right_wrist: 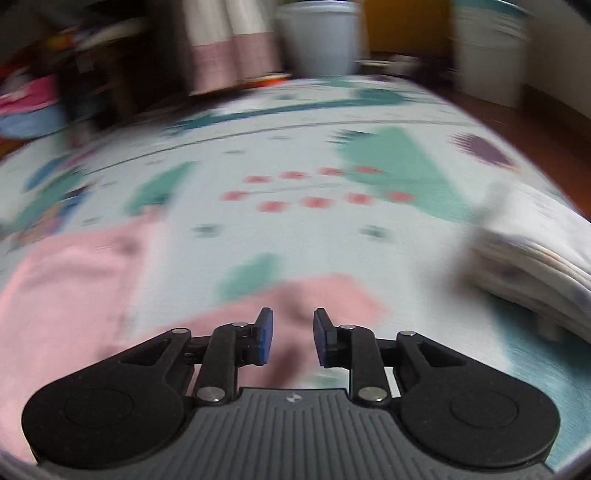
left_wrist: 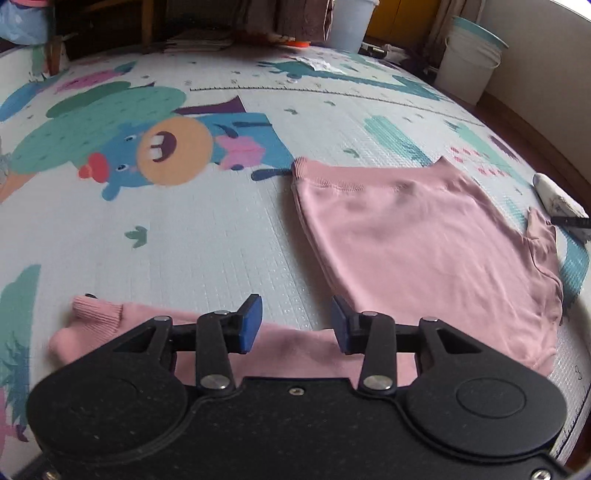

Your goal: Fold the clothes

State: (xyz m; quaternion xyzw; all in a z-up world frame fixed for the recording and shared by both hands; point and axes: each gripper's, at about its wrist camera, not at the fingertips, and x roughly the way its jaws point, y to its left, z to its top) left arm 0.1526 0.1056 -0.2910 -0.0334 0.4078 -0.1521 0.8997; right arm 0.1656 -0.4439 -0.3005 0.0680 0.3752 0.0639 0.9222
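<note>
A pink long-sleeved top (left_wrist: pixel 417 243) lies flat on a printed play mat (left_wrist: pixel 207 236). One sleeve with a ribbed cuff (left_wrist: pixel 98 314) stretches along the near edge of the left wrist view. My left gripper (left_wrist: pixel 297 323) hovers over that sleeve, open, with nothing between its blue pads. The right wrist view is blurred. There my right gripper (right_wrist: pixel 293 338) stands open above a pink part of the top (right_wrist: pixel 317 295), its pads apart and not pressing on the cloth. More pink cloth (right_wrist: pixel 70 280) lies at the left.
A folded stack of white cloth (right_wrist: pixel 535 266) lies at the right of the mat, also seen as a white bundle (left_wrist: pixel 557 199). White buckets (left_wrist: pixel 472 62) and a grey bin (left_wrist: pixel 351 22) stand behind the mat. Furniture and folded fabric (left_wrist: pixel 199 40) line the far edge.
</note>
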